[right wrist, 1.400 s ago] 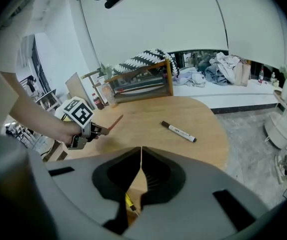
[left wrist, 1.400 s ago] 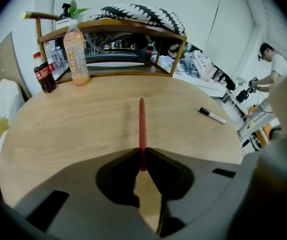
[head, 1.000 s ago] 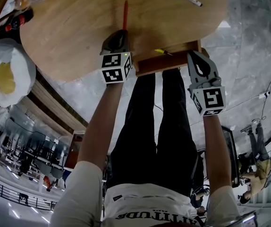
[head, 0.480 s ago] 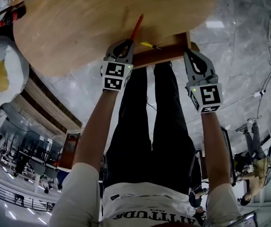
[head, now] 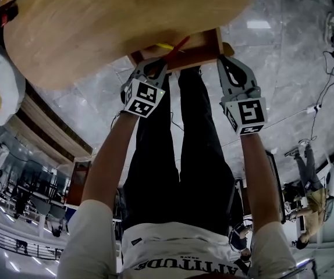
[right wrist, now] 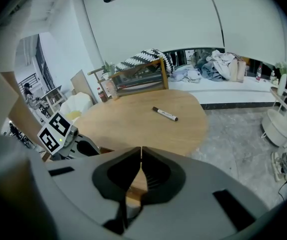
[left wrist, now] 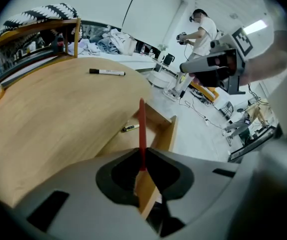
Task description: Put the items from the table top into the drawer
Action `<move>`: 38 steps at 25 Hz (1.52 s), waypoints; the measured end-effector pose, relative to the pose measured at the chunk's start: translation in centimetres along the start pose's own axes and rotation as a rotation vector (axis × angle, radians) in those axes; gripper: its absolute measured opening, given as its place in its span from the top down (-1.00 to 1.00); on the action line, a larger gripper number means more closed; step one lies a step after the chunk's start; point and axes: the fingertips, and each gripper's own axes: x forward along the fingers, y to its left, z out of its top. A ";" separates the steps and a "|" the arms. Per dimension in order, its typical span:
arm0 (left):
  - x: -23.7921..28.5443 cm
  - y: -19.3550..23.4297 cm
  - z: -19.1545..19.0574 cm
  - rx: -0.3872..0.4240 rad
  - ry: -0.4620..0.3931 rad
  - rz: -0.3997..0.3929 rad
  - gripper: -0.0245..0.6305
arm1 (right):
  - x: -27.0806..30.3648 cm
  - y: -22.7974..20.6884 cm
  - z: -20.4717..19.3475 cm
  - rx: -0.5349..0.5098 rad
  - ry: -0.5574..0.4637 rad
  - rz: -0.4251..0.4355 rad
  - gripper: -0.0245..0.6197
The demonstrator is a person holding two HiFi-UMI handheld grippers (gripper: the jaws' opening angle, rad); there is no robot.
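The left gripper (head: pixel 155 64), clamping the red pen (head: pixel 178 44), is carrying it off the tabletop (head: pixel 97 22) and over the open drawer (head: pixel 184 58), so release looks next. The right gripper (head: pixel 224 59) is idling closed and empty beside the drawer.

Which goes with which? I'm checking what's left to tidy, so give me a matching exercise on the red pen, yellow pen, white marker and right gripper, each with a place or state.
Things:
1. red pen
2. yellow pen
3. white marker
4. right gripper

Places or states:
A. lying on the table top
B. jaws together
C. held in the left gripper
D. lying in the open drawer

Pairs: 1-C, 2-D, 3-A, 4-B
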 end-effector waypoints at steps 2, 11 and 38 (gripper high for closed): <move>0.5 -0.7 -0.6 0.000 0.019 -0.016 0.74 | -0.2 0.0 -0.6 0.001 0.005 0.004 0.86; 4.1 -0.5 -3.6 -0.006 0.170 -0.074 0.74 | 0.1 0.0 -3.4 0.016 0.040 0.016 0.86; 0.8 2.2 -1.7 -0.098 0.070 0.070 0.74 | 0.6 -0.8 -1.0 -0.020 0.043 0.016 0.86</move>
